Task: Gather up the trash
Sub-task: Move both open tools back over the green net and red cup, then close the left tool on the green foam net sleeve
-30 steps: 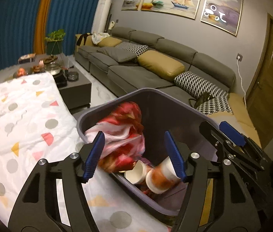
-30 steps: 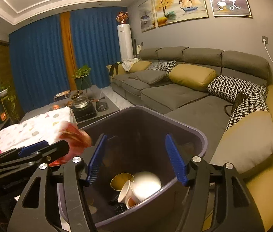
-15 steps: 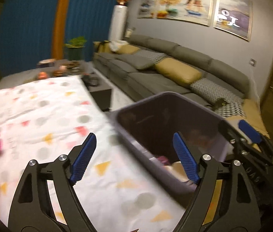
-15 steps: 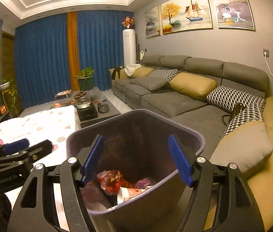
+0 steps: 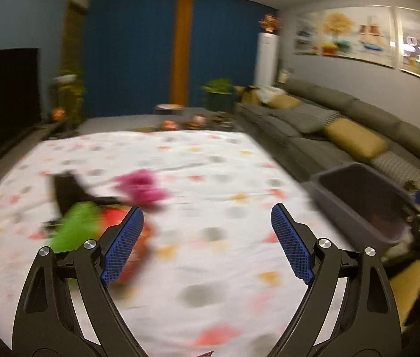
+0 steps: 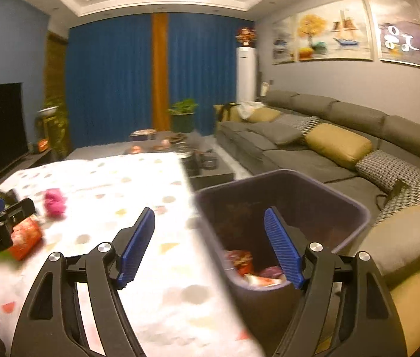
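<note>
Here the left gripper (image 5: 207,235), jaws wide and empty, faces crumpled pink, green and red wrappers (image 5: 102,208) on the patterned white tablecloth (image 5: 210,160); motion blur risks misjudging them. The right gripper (image 6: 210,247), also wide, hovers by the dark purple plastic bin (image 6: 343,196).
</note>
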Available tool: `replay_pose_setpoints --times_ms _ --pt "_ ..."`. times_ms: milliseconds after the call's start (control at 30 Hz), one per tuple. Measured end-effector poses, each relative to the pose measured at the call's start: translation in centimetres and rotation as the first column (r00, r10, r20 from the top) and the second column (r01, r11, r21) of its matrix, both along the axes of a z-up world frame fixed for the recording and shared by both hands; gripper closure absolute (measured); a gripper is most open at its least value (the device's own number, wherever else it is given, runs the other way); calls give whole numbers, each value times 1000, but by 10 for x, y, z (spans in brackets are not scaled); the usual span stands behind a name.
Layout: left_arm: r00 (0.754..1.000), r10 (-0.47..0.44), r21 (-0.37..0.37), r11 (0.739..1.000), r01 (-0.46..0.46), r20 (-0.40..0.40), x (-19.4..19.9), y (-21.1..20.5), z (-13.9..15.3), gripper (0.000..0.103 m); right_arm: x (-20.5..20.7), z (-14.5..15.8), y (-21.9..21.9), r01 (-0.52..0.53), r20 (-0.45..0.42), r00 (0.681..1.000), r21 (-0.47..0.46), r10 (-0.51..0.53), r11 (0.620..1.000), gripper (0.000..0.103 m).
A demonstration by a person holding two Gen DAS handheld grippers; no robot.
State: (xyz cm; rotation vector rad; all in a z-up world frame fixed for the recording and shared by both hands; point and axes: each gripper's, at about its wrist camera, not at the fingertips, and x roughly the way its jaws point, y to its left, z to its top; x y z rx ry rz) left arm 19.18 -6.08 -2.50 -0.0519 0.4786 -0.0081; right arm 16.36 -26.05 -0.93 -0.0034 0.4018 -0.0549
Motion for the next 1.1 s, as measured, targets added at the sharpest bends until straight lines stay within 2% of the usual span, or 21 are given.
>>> replay_pose_setpoints --times_ms 100,333,567,733,833,933,1033,1100 --pt "996 85 45 995 -85 1 -15 40 -6 17 -4 -1 32 -64 -4 998 -5 64 998 28" --pt "984 179 31 983 -178 -20 -40 110 -17 17 -11 -11 98 -192 -23 981 31 193 981 28" --pt "984 178 1 984 -178 -24 -46 140 -20 17 -11 -16 145 -255 -30 966 45 257 966 28" --pt "992 124 2 992 -124 -30 -32 133 -22 19 -8 -17 156 -258 -36 965 59 260 964 28" --pt "995 81 11 997 -80 -58 -14 126 -27 24 -7 -18 155 -251 -44 966 66 255 966 28" --pt "993 54 -14 998 -56 -108 4 126 -34 31 -3 -20 158 -248 -49 967 64 251 967 28" --pt "989 39 -29 999 -43 -141 17 126 -43 42 -2 -22 159 -248 -55 966 60 251 967 28" --pt "988 25 -34 999 -30 -152 20 125 -47 53 -1 -24 160 -247 -62 966 55 251 967 28"
